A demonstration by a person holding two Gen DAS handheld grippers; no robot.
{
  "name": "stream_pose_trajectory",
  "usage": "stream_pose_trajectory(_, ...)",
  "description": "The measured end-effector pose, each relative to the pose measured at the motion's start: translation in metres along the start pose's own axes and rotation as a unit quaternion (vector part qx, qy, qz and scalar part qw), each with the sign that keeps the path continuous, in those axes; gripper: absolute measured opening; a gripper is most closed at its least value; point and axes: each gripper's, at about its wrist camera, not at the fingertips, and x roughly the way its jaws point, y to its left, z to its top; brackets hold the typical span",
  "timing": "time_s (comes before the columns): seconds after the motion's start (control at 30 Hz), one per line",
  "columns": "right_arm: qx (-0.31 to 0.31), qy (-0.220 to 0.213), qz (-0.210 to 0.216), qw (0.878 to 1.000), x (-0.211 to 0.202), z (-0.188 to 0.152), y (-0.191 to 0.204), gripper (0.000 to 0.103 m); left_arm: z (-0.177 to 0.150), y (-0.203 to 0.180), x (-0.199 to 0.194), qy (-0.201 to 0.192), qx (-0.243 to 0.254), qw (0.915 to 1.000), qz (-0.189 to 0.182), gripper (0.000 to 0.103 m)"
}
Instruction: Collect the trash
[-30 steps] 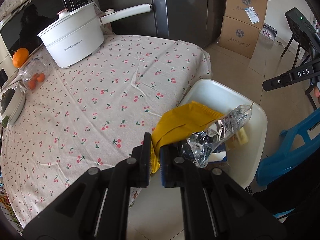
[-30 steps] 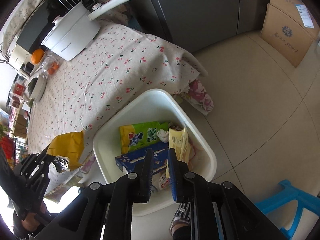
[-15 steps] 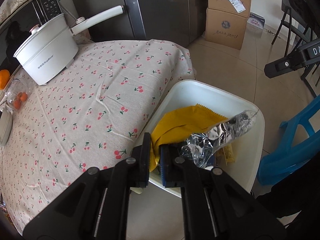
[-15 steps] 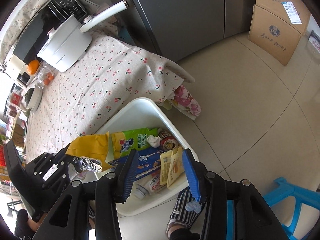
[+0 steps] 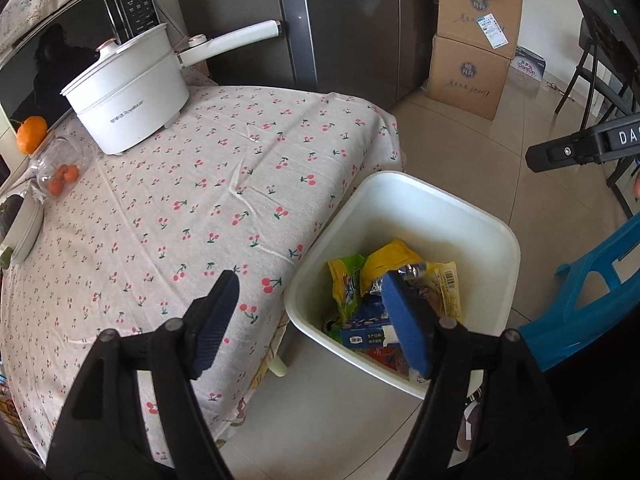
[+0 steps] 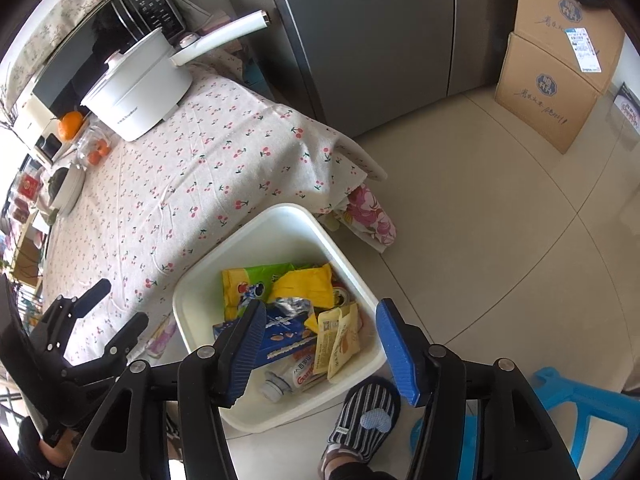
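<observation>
A white bin (image 5: 432, 196) stands on the floor by the table's corner; it also shows in the right wrist view (image 6: 280, 216). The yellow foil-lined wrapper (image 5: 390, 258) lies inside it on other trash: a green-yellow bag (image 6: 248, 280), a blue box (image 6: 284, 340), sachets and a bottle. The wrapper also shows in the right wrist view (image 6: 308, 286). My left gripper (image 5: 308, 316) is open and empty above the bin's near edge. My right gripper (image 6: 320, 344) is open and empty above the bin.
The cherry-print tablecloth (image 5: 200, 184) carries a white pot (image 5: 128, 96), a jar with small oranges (image 5: 60, 168) and an orange (image 5: 31, 134). Cardboard boxes (image 5: 472, 40) stand by the fridge. A blue stool (image 5: 592, 288) and a slippered foot (image 6: 364, 412) are beside the bin.
My left gripper opened and let the yellow wrapper fall into the bin. My right gripper opened wider over the bin.
</observation>
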Motion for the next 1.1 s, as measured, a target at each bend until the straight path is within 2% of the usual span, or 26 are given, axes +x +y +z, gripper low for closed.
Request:
stream_pose_trajectory(0.17, -0.034, -0.028, -0.016, 0.999, -0.015, -0.009, 0.024, 0.069, -0.012, 0.012, -0.020, 0.009, -0.033, 0.9992, 0.022, 0.090)
stream_pose_trajectory(0.23, -0.046, -0.038, -0.022, 0.998, -0.022, -0.016, 0.035, 0.071, -0.018, 0.017, -0.027, 0.018, -0.048, 0.9981, 0.035, 0.098)
stream_pose_trajectory(0.4, -0.093, -0.069, -0.024, 0.993, -0.040, -0.037, 0.070, 0.074, -0.037, 0.030, -0.052, 0.035, -0.086, 0.9933, 0.069, 0.101)
stream_pose_trajectory(0.5, -0.122, -0.096, -0.038, 0.987, -0.051, -0.051, 0.092, 0.088, -0.048, 0.037, -0.071, 0.024, -0.109, 0.9901, 0.086, 0.102)
stream_pose_trajectory(0.57, -0.142, -0.118, -0.057, 0.981, -0.058, -0.061, 0.108, 0.092, -0.053, 0.042, -0.083, 0.009, -0.123, 0.9874, 0.099, 0.102)
stream_pose_trajectory(0.6, -0.152, -0.127, -0.063, 0.978, -0.060, -0.066, 0.116, 0.100, -0.056, 0.043, -0.088, 0.002, -0.128, 0.9862, 0.105, 0.102)
stream_pose_trajectory(0.63, -0.161, -0.136, -0.066, 0.975, -0.063, -0.071, 0.123, 0.103, -0.059, 0.045, -0.093, -0.005, -0.132, 0.9851, 0.110, 0.102)
stream_pose_trajectory(0.8, -0.180, -0.174, -0.072, 0.966, -0.071, -0.087, 0.145, 0.103, -0.069, 0.054, -0.109, -0.038, -0.156, 0.9783, 0.131, 0.102)
stream_pose_trajectory(1.1, -0.180, -0.177, -0.082, 0.964, -0.064, -0.086, 0.160, 0.103, -0.072, 0.062, -0.112, -0.052, -0.168, 0.9749, 0.137, 0.102)
